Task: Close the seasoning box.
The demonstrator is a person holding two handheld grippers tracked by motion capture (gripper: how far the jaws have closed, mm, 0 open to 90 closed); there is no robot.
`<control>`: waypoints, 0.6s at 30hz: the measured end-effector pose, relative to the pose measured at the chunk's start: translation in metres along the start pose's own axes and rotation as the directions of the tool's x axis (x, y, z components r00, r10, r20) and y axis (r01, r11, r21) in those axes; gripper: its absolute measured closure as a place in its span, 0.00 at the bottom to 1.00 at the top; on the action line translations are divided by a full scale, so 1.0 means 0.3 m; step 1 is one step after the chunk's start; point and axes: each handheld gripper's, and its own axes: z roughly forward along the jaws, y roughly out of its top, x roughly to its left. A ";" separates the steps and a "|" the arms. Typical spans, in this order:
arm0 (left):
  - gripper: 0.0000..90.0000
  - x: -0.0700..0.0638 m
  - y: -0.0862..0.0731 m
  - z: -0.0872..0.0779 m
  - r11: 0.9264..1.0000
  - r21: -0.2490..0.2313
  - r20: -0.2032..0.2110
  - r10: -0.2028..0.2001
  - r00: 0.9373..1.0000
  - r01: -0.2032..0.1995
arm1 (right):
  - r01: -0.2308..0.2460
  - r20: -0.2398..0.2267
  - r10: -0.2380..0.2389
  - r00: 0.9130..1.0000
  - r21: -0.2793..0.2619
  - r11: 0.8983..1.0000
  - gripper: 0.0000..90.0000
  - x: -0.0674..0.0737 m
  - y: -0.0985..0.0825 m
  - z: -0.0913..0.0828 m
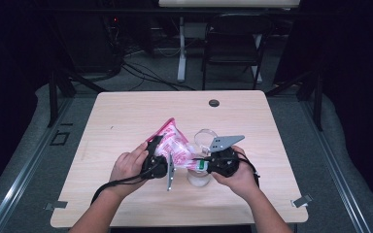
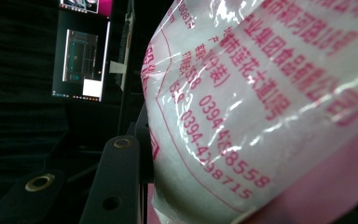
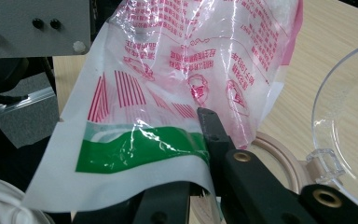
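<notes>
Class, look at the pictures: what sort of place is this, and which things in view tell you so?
Probably a lab or recording studio: a dark curtained room, a lit computer monitor, a black folding chair and loose floor cables behind the light wooden table.

The crinkled pink-and-white printed plastic bag (image 1: pixel 171 141) sits at the crowded middle of the pale wooden counter (image 1: pixel 126 111), and room is best judged from it. Just right of the bag, a clear plastic lid (image 1: pixel 205 137) and a clear round jar (image 1: pixel 198 176) with a pale ring-shaped rim block any low sweep. The left tool (image 1: pixel 159 160) and right tool (image 1: pixel 201 164) close in on the bag's near end, almost meeting, so nothing passes between them. Beyond the bag the counter lies bare up to a small dark round cap (image 1: pixel 214 103) (the far edge). Left of the bag the surface is open.
</notes>
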 end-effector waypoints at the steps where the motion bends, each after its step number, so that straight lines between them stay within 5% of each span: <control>1: 0.70 0.000 0.000 0.000 1.000 0.000 0.000 0.000 1.000 0.000 | 0.000 0.000 0.000 1.000 0.000 1.000 1.00 0.000 0.000 0.000; 18: 0.70 0.010 0.011 -0.004 1.000 -0.007 -0.017 0.015 1.000 -0.015 | -0.006 -0.003 0.006 1.000 0.018 1.000 1.00 -0.007 -0.010 0.009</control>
